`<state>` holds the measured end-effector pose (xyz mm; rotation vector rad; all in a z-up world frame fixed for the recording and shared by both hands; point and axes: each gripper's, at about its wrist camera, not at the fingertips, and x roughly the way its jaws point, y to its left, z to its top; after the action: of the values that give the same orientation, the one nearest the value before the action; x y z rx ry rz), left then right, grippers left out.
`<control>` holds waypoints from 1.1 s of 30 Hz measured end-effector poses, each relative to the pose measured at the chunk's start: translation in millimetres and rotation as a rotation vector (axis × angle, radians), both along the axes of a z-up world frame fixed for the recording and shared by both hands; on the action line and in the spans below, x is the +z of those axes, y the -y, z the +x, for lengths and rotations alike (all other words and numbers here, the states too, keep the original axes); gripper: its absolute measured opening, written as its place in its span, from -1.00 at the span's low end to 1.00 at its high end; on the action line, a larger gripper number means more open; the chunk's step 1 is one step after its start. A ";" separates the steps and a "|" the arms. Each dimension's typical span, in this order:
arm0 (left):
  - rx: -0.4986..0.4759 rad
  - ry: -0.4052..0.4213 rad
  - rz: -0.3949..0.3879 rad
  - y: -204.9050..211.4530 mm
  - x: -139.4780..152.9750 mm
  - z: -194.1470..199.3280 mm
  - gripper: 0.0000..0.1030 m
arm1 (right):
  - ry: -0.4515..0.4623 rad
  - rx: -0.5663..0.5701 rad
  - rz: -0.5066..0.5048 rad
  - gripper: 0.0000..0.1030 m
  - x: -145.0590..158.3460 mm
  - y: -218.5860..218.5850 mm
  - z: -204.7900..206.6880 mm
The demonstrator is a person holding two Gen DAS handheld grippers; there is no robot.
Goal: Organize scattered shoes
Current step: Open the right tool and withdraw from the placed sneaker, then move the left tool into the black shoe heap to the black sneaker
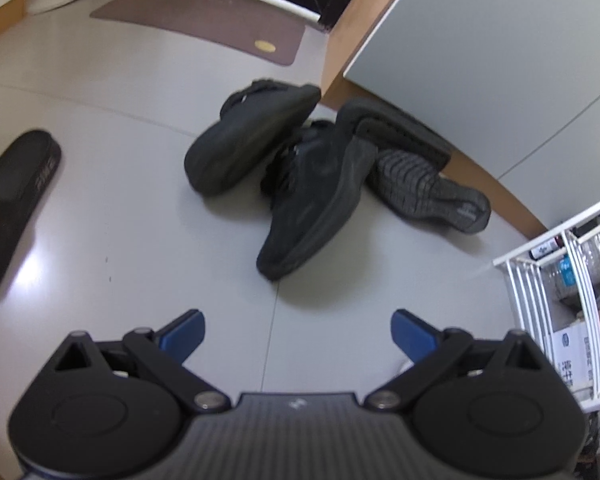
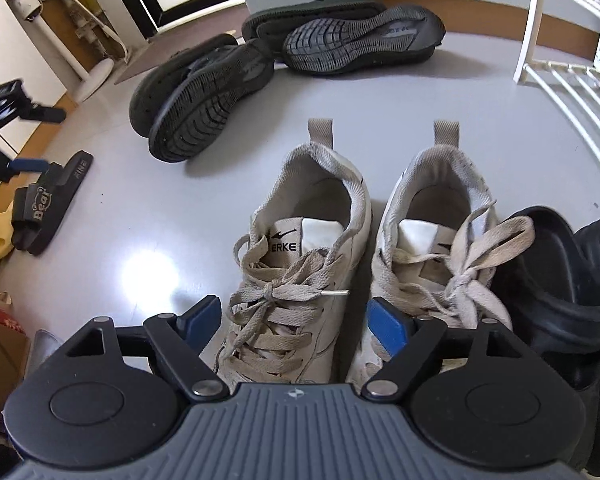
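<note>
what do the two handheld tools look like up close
Both look alike. The left tool and right tool each have a grey ribbed body with a small white mark, two round black discs at the sides, black link arms with silver pivot pins, and blue fingertips. No cables or sleeves show.

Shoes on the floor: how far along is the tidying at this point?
Done: the white sneakers stand paired side by side, with black clogs beside them. In hand: nothing; the left gripper and right gripper are both open and empty. Left: the black sneakers lie piled, some sole-up, and a black slide lies apart.
</note>
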<state>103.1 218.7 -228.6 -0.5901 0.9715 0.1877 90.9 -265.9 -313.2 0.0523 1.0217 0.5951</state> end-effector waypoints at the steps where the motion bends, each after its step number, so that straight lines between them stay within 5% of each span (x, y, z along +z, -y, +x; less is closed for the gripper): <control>1: 0.004 0.002 0.006 -2.0 1.0 4.7 0.95 | 0.005 -0.001 0.002 0.64 1.8 1.5 -0.4; 10: 0.003 -0.049 0.020 -9.2 -14.5 46.6 0.96 | 0.074 -0.071 0.048 0.72 18.9 32.0 -3.9; 14: -0.022 -0.090 -0.048 -14.6 -36.8 51.8 0.96 | 0.047 -0.101 0.077 0.72 9.6 41.2 -1.4; 19: -0.070 -0.068 0.042 -11.4 -50.6 59.6 0.97 | -0.007 -0.118 0.071 0.72 0.7 51.8 1.0; 26: -0.133 -0.088 0.065 -15.1 -57.4 90.8 0.99 | -0.022 -0.117 0.032 0.72 -9.8 53.8 -0.6; 33: -0.039 -0.047 0.020 -25.2 -60.9 110.6 0.99 | -0.060 -0.101 0.038 0.72 -12.0 53.8 -4.5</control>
<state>213.7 243.9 -289.6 -0.5504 1.0242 0.1771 86.4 -319.7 -325.2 0.1558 1.0598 0.5234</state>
